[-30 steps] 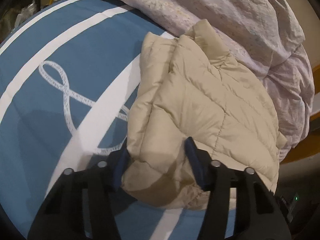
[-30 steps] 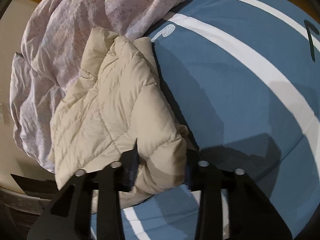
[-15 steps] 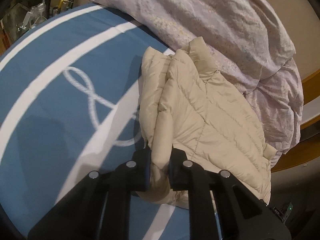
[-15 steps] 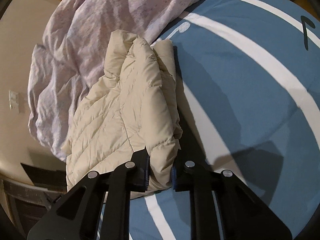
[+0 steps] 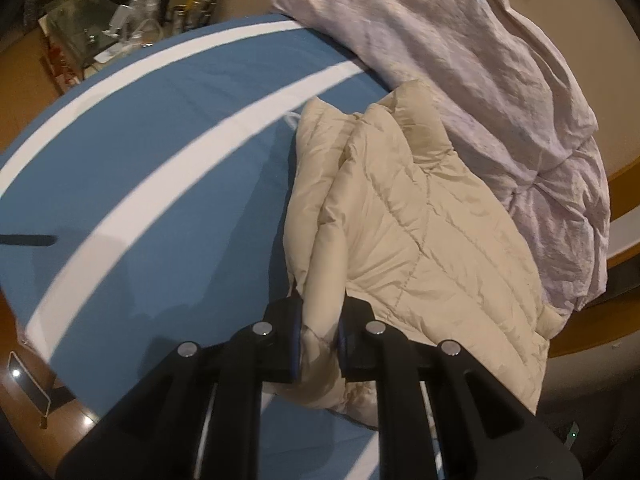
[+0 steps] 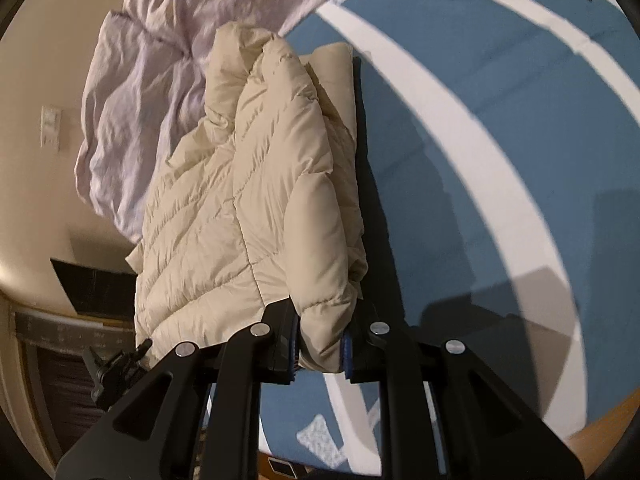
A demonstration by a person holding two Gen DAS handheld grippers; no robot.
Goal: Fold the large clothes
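A beige quilted puffer jacket (image 5: 416, 240) lies folded on a blue bed cover with white stripes (image 5: 160, 152). My left gripper (image 5: 318, 340) is shut on the jacket's near edge, the padded cloth pinched between its pads. In the right wrist view the same jacket (image 6: 256, 184) stretches away from me. My right gripper (image 6: 320, 344) is shut on a thick roll of it at the near end. The gripped edge is raised off the blue cover (image 6: 480, 160).
A crumpled pale lilac duvet (image 5: 480, 60) is heaped behind the jacket, also seen as the duvet (image 6: 160, 60) on the left. Cluttered shelves (image 5: 100, 28) stand beyond the bed's far edge. A beige wall with a switch plate (image 6: 50, 124) is on the left. Wooden floor (image 5: 60, 420) shows below.
Both grippers closed on the jacket's near edge and have drawn it across the bed. The looped white pattern on the cover is out of the left wrist view.
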